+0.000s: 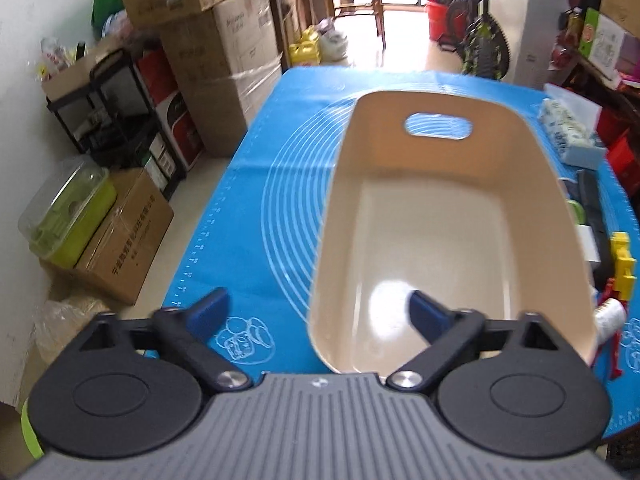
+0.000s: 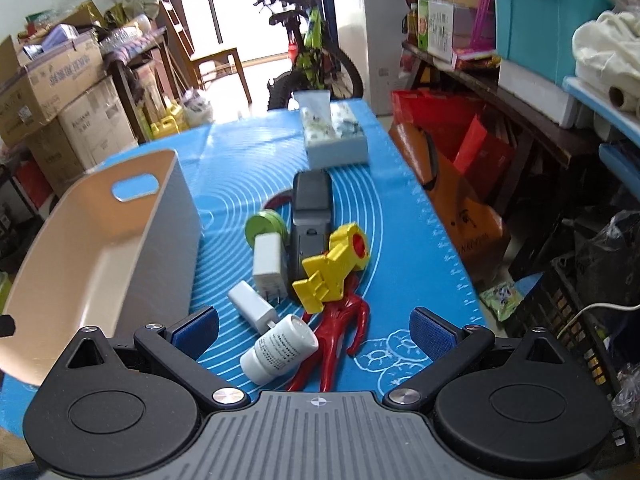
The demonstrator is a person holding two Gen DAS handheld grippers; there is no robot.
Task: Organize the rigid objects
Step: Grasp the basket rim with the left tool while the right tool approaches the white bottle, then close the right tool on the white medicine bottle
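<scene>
A cream plastic bin (image 1: 440,216) with a handle slot lies empty on the blue mat (image 1: 248,208); it shows at the left of the right wrist view (image 2: 120,216). My left gripper (image 1: 320,312) is open and empty, straddling the bin's near left rim. My right gripper (image 2: 316,330) is open and empty just above a white bottle (image 2: 282,350) and a red figure (image 2: 340,332). Beyond lie two white chargers (image 2: 252,306) (image 2: 268,260), a yellow toy (image 2: 332,268), a dark grey device (image 2: 310,208) and a green tape roll (image 2: 262,226).
A tissue box (image 2: 336,136) sits at the mat's far end. Cardboard boxes (image 1: 224,60) and a black shelf (image 1: 120,112) stand left of the table. Shelves, a teal crate (image 2: 548,8) and red bags (image 2: 448,120) crowd the right. A bicycle (image 2: 316,52) stands beyond.
</scene>
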